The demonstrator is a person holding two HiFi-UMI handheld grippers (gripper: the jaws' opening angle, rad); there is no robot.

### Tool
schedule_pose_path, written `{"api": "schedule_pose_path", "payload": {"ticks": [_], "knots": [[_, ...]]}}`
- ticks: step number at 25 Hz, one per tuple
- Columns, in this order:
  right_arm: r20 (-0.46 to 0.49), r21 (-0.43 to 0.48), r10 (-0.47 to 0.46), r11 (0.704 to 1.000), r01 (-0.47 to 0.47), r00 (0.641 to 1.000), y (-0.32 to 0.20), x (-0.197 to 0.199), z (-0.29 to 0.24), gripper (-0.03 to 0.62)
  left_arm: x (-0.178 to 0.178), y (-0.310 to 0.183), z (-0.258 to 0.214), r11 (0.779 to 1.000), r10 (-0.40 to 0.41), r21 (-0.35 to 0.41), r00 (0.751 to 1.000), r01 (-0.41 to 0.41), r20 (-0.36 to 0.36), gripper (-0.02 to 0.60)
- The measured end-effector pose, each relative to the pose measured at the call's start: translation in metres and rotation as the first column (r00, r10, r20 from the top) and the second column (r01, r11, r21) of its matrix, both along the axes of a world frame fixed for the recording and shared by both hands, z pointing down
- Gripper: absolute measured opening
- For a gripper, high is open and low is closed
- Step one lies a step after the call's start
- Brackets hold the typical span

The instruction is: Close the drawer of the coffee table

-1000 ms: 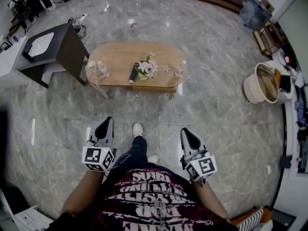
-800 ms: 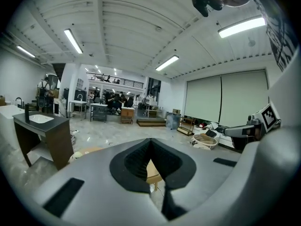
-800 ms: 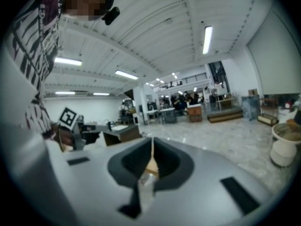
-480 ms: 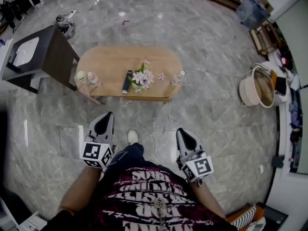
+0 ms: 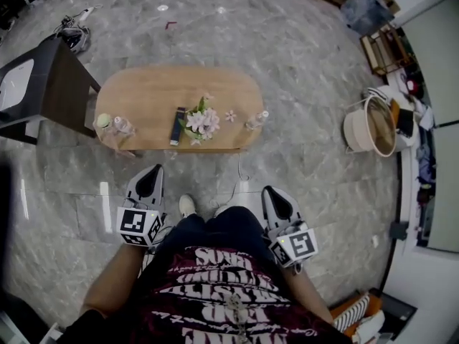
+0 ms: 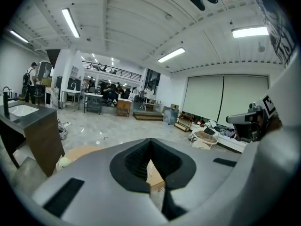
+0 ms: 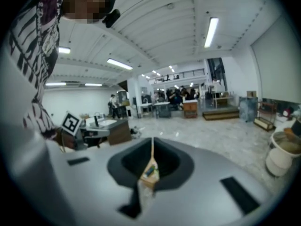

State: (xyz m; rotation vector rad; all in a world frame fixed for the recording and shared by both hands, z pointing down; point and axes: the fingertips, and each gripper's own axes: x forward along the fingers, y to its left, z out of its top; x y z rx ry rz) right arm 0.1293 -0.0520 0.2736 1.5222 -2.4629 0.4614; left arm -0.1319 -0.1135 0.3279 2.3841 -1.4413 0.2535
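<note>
Both closed, empty: left gripper (image 5: 150,170), right gripper (image 5: 272,191), waist-level, aimed toward coffee table (image 5: 143,95).

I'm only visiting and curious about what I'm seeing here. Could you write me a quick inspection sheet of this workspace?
Surface: glossy grey marble floor.
Job's things: oval wooden coffee table; its drawer cannot be made out from above.
Clutter: on the table, a remote, flowers, small bottles.
Grippers: left gripper and right gripper both shut, empty, short of the table.
Cables: thin cable on the floor by the table's near edge.
Surroundings: dark sink cabinet at left, round basket at right.
</note>
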Motion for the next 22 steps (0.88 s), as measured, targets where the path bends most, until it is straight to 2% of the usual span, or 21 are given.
{"api": "schedule_pose_path", "payload": {"ticks": [4,6,10,16,18,22], "knots": [[-0.045,-0.065,0.004,0.998,-0.007,0.999,-0.016,0.017,0.033,0.035,-0.007,-0.004,0.057,0.997,0.006,-0.082,0.997,0.001,0.081,0.02],[-0.043,-0.106,-0.006,0.994,0.002,0.999,-0.028,0.023,0.059,0.035,-0.011,-0.007,0.083,0.995,0.012,-0.099,0.992,0.001,0.129,0.02],[-0.029,-0.202,-0.068,0.978,0.061,0.997,-0.043,0.025,0.138,0.035,-0.012,-0.004,0.139,0.987,0.054,-0.158,0.979,-0.022,0.196,0.021],[-0.046,-0.342,-0.184,0.926,0.157,0.982,-0.079,0.05,0.276,0.035,0.01,-0.025,0.265,0.964,0.124,-0.259,0.96,-0.056,0.252,0.02],[-0.048,-0.385,-0.216,0.905,0.181,0.975,-0.084,0.06,0.324,0.037,0.016,-0.031,0.313,0.955,0.157,-0.287,0.946,-0.072,0.285,0.021],[-0.105,-0.439,-0.338,0.86,0.261,0.935,-0.095,0.076,0.423,0.043,0.009,-0.046,0.415,0.931,0.164,-0.365,0.921,-0.027,0.352,0.023]]}}
